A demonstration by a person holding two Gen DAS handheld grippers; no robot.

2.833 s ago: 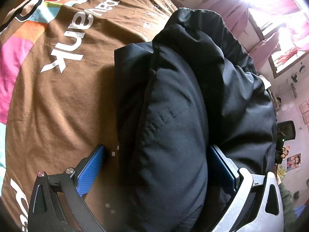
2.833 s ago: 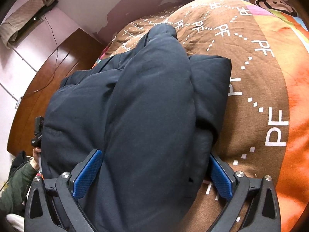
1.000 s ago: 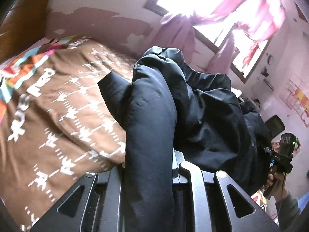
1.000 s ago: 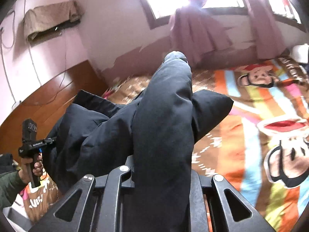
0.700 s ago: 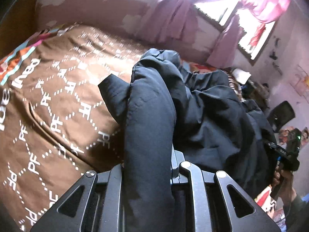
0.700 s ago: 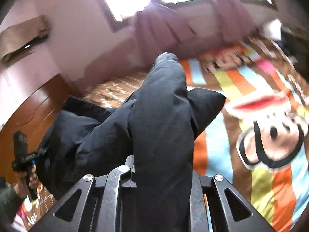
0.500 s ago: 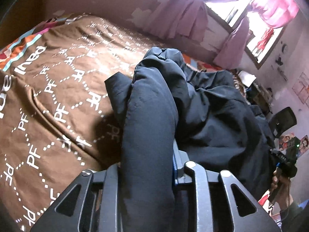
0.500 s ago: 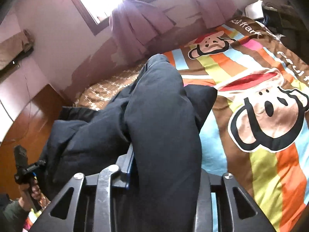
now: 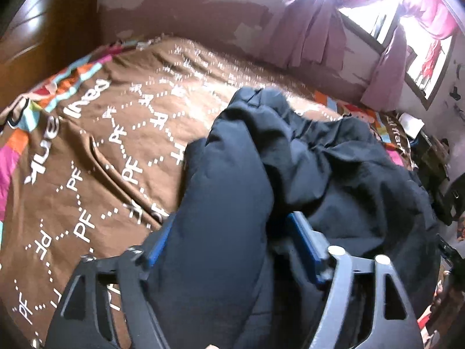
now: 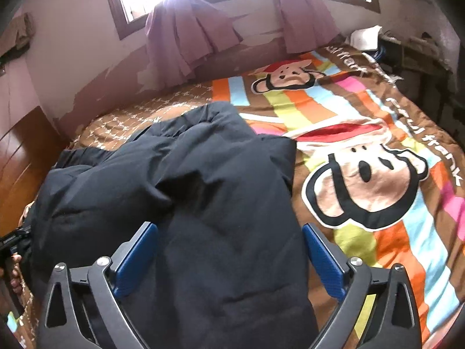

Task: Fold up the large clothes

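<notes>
1. Plainly, the dark padded jacket (image 10: 203,192) lies bunched on the bed, on the brown part of the cartoon-print bedspread (image 10: 377,174), its near fold rising in a thick ridge toward both cameras.
2. The left claw (image 9: 229,238) has its jaws opening; the ridge of jacket (image 9: 226,203) sits between the blue pads, which seem to be coming off the cloth on the right side.
3. The right claw (image 10: 229,250) has its jaws opening too, spread wide with jacket between them and a clear gap at each pad.
4. The step in hand looks like the release after one fold is laid down.
5. The next move probably calls for drawing both claws clear without dragging the puffy cloth, then finding a fresh edge to grip for another fold.
6. Purple curtains (image 10: 186,37) hang at the window beyond the bed.
</notes>
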